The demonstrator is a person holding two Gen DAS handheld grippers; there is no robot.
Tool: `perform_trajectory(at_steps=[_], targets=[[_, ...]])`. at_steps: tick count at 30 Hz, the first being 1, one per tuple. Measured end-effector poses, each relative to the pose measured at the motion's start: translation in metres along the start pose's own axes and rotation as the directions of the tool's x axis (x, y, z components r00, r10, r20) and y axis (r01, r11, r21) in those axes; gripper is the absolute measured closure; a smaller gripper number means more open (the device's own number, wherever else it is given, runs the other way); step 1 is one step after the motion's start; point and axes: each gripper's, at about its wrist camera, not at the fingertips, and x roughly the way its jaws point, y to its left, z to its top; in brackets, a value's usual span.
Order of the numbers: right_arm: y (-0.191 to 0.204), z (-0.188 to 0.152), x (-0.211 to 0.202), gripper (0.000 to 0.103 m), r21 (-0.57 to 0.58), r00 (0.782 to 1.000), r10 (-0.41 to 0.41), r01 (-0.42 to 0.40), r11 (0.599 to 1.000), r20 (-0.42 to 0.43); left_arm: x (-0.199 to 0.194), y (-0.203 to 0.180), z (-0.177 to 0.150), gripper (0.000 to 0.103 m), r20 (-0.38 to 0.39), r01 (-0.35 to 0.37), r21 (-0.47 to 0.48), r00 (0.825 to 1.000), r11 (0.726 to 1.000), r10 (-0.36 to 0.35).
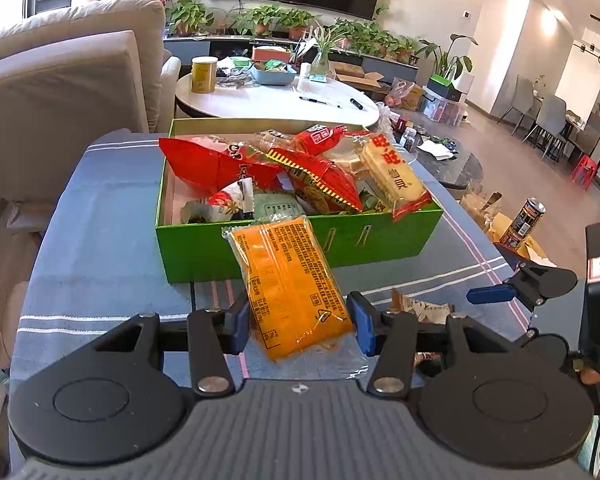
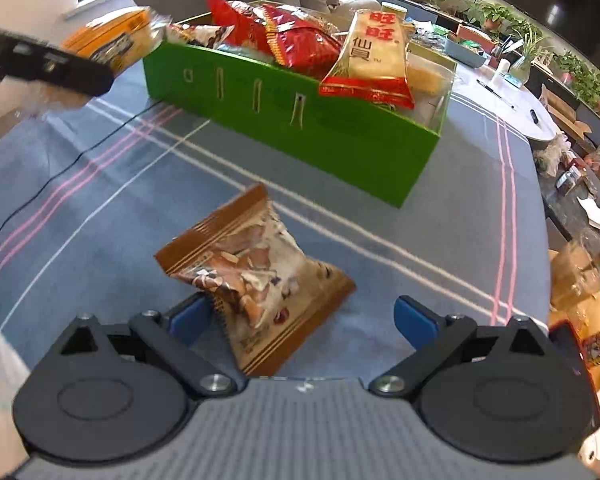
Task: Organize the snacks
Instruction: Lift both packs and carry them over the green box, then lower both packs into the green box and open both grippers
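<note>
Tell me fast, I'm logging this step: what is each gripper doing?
Left gripper: closed on the orange packet.
Right gripper: open around the brown snack bag, not gripping it.

Left tongs (image 1: 300,320) tilted forward and down, blue pads (image 1: 241,320) closed in on both long sides of an orange packet (image 1: 292,284), gripping it, packet lifted clear of the desk (image 1: 100,240). Left tongs' black body also shows at the left edge of the right wrist view. Right tongs (image 2: 304,318) pitched steeply down, jaws spread wide; left blue pad (image 2: 188,316) touches or sits just beside a brown snack bag (image 2: 256,276), right pad apart from it, no grip. Right tongs' tip visible at right edge of left wrist view. Part of a hand (image 1: 592,376) behind them.
</note>
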Motion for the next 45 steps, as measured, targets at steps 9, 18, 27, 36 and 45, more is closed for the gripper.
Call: perform_trajectory(at_steps=[9,18,27,36,45], targets=[[-0.007,0.003,-0.002,0.0,0.054,0.997,0.072,-0.073,0.996,0.025,0.007,0.0,0.002,0.057,-0.014,0.003,-0.003,1.0,1.0,-0.003],[0.0,0.031,-0.05,0.003,0.091,0.98,0.05,-0.069,0.993,0.193,-0.006,-0.008,0.02,0.056,0.049,0.011,0.025,0.999,1.0,-0.012],[-0.042,0.111,-0.069,0.003,0.287,0.924,-0.054,-0.062,0.956,0.379,0.016,-0.007,0.087,0.056,0.1,0.0,0.029,0.995,1.0,-0.003],[-0.07,0.14,-0.028,0.003,0.358,0.93,-0.017,-0.124,0.925,0.367,0.071,0.004,0.117,0.056,0.059,0.01,0.021,0.998,1.0,-0.012],[-0.068,0.154,-0.003,0.0,0.368,0.933,0.078,-0.214,0.905,0.351,0.093,0.027,0.116,0.024,0.047,-0.022,-0.017,0.999,1.0,0.023]])
